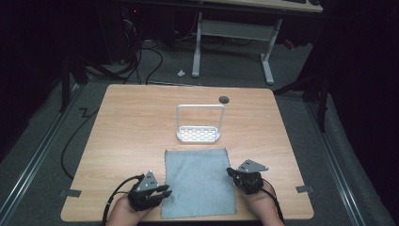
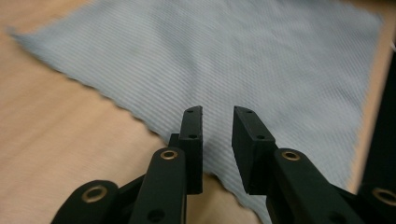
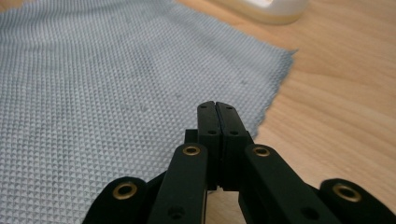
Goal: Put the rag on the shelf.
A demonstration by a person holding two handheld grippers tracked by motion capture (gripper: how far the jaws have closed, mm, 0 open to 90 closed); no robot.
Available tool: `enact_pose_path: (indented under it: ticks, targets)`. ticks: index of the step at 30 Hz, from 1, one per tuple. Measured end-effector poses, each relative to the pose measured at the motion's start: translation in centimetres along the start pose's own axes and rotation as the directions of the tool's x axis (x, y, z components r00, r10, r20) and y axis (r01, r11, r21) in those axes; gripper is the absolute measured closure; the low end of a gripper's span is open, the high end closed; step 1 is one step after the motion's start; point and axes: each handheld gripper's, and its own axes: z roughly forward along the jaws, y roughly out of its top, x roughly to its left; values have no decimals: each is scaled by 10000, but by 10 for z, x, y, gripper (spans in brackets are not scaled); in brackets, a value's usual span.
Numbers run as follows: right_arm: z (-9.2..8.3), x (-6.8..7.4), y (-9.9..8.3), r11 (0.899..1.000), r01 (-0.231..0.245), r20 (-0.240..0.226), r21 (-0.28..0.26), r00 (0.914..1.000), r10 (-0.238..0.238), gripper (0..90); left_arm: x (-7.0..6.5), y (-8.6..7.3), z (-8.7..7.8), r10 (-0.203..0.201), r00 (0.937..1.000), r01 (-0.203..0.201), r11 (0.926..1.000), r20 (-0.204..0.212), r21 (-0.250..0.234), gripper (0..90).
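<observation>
Grey cloth (image 1: 198, 182) lay flat on table (image 1: 127, 132), left gripper (image 2: 217, 119) parted over its edge, grasping nothing, right gripper (image 3: 217, 112) clenched empty at opposite edge.

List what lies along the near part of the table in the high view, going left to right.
Tape patch → left gripper → grey cloth → right gripper → tape patch.

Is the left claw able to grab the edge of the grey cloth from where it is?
Probably yes. The left claw is open a little and sits right at the left edge of the grey cloth, which lies flat on the table with nothing between them.
</observation>
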Motion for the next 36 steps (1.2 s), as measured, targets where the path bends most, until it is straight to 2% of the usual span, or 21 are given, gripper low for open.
enact_pose_path:
  ticks: [2, 5, 6, 7, 10, 12, 16, 17, 18, 19, 20, 22, 24, 27, 29, 30, 31, 32, 34, 36]
  targets:
    - [2, 1, 0, 9999, -13, -35, 129, 10000, 13, 900, 6, 5, 5, -400, 9990, 398, 9992, -212, -99, 749]
    - [8, 2, -2, 9990, 21, -25, 439, 10000, -20, 900, 8, 7, 15, -353, 9987, 363, 9990, -363, 268, 762]
    - [9, 2, -2, 9993, 0, -32, 368, 10000, 1, 900, 8, 6, 17, -305, 9991, 319, 9985, -308, 451, 765]
    - [8, 1, -2, 9991, -30, -32, 412, 10000, 32, 900, 6, 5, 17, -204, 9994, 215, 9990, -287, 394, 766]
    - [5, 3, -4, 9990, -17, -83, 447, 10000, 20, 900, 2, 2, 14, -292, 9996, 289, 9985, 50, 464, 769]
    - [2, 5, -7, 9989, -60, -188, 457, 9998, 69, 900, -3, -1, 10, -186, 9994, 170, 9985, 295, 520, 767]
    - [-6, 12, -10, 9979, -94, -743, 633, 9971, 141, 899, -7, -5, 5, -37, 9989, 7, 9978, 458, 659, 752]
    - [-8, 13, -9, 9987, -61, -770, 510, 9970, 101, 894, -6, -5, 4, -25, 9991, -2, 9979, 414, 645, 747]
    - [-14, 14, -4, 9999, -125, -771, 89, 9969, 132, 884, -5, -5, 4, -28, 9994, 8, 9983, 338, 590, 729]
    - [-14, 14, -4, 9999, -125, -771, 89, 9969, 132, 884, -2, -4, 3, -141, 9995, 128, 9987, 266, 501, 729]
    - [-17, 15, -1, 9996, -139, -654, -250, 9978, 122, 872, 2, -4, 1, -331, 9993, 326, 9988, 153, 362, 713]
    - [-18, 14, -1, 9994, -132, -579, -319, 9983, 113, 871, 10, -3, -3, -687, 9975, 687, 9976, -144, -23, 708]
    - [-16, 14, -2, 9995, -145, -540, -265, 9985, 131, 856, 20, -1, -5, -1080, 9918, 1058, 9938, -683, -342, 692]
    - [-12, 10, -4, 9996, -232, -484, -139, 9986, 225, 841, 38, 3, -4, -1783, 9744, 1671, 9819, -1372, -889, 653]
    - [-11, 8, -4, 9994, -306, -460, -150, 9985, 299, 837, 46, 6, 1, -1716, 9643, 1591, 9843, -2018, -764, 637]
    - [-12, 7, -4, 9993, -320, -488, -201, 9983, 310, 833, 50, 8, 4, -1935, 9587, 1802, 9803, -2085, -812, 632]
    - [-13, 6, -3, 9990, -368, -496, -255, 9981, 355, 830, 55, 11, 7, -2226, 9558, 2098, 9740, -1919, -851, 632]
    - [-14, 6, -3, 9987, -408, -502, -301, 9980, 392, 827, 58, 13, 10, -2340, 9526, 2200, 9713, -1943, -908, 632]
    - [-16, 4, -3, 9983, -447, -500, -387, 9978, 427, 824, 61, 18, 18, -2156, 9514, 2050, 9762, -2199, -702, 624]
    - [-17, 2, -3, 9979, -498, -515, -423, 9975, 476, 819, 64, 23, 24, -2257, 9467, 2159, 9741, -2297, -671, 608]
